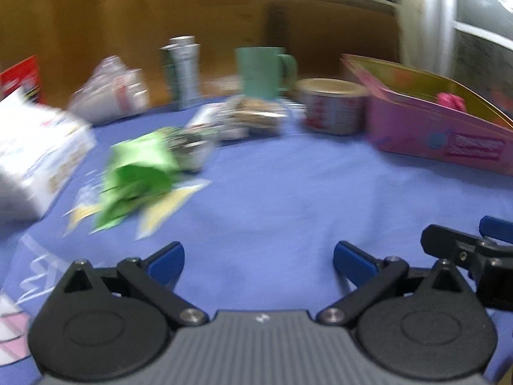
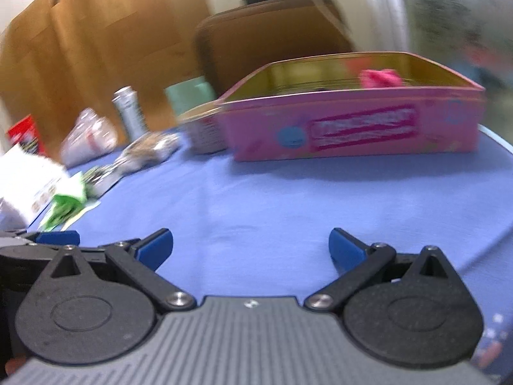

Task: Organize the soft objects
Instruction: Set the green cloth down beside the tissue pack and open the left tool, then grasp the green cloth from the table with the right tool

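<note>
Both views are blurred by motion. A pink tin box stands open at the back right of the blue cloth; it also shows in the left wrist view. A pink soft object lies inside it, also seen in the left wrist view. A crumpled green soft item lies at the left on the cloth; it also shows in the right wrist view. My left gripper is open and empty over the cloth. My right gripper is open and empty, close beside the left one.
A white carton, a clear bag, a silver can, a teal mug, a round tin and foil snack packs line the back. A brown chair stands behind the table.
</note>
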